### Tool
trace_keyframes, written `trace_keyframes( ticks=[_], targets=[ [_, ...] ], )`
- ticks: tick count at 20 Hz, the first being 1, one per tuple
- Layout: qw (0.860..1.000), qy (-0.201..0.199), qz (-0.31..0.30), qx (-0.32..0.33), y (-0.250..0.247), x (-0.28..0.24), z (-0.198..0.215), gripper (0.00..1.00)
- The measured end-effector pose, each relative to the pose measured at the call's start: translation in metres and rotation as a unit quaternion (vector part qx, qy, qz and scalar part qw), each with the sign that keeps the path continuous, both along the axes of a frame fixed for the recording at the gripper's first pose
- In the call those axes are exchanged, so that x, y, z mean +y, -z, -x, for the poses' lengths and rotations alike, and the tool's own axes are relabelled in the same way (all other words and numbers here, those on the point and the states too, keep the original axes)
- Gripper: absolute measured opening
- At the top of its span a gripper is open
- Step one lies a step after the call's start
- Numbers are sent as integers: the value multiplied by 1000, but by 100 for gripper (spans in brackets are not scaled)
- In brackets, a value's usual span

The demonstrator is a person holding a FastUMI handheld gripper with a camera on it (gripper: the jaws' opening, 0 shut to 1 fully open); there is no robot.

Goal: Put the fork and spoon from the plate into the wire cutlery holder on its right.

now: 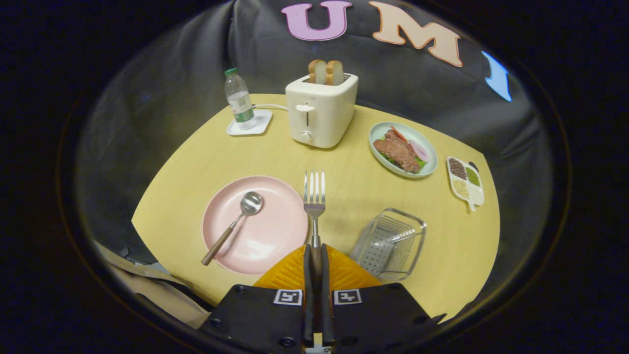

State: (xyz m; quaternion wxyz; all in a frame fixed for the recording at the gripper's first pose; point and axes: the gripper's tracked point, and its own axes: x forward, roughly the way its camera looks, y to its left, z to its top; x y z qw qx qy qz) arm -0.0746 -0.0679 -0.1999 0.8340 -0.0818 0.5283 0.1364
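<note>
2 pieces of cutlery were mine to move, and I had 1 of them in hand. Going left to right, the spoon [235,225] lay on the pink plate [268,243], its bowl up near the middle and its handle running out over the near-left rim. Next came the fork [314,204], clamped by its handle between my fingers [327,268], tines pointing straight ahead and lifted over the table [354,162] beside the plate's right rim. The gripper [315,263] was clenched on that handle, both fingers pressing it. The wire holder [390,243] sat just to the right of my fingers, open top facing up. To do this well, I judged I should carry the fork right until it was over the holder, tip it down, lower it inside the wires, and only then let go. My hand held the gripper level and raised, aimed at the toaster [322,110].
</note>
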Motion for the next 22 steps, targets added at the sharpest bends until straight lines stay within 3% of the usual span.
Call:
trace_keyframes(
  ticks=[6, 14, 22],
  targets=[
    [1000, -4, 28, 7, -9, -50, -3, 9],
    [997, -30, 45, 62, -5, -88, 22, 9],
    [990, -12, 43, 130, 10, -102, 32, 9]
  ],
)
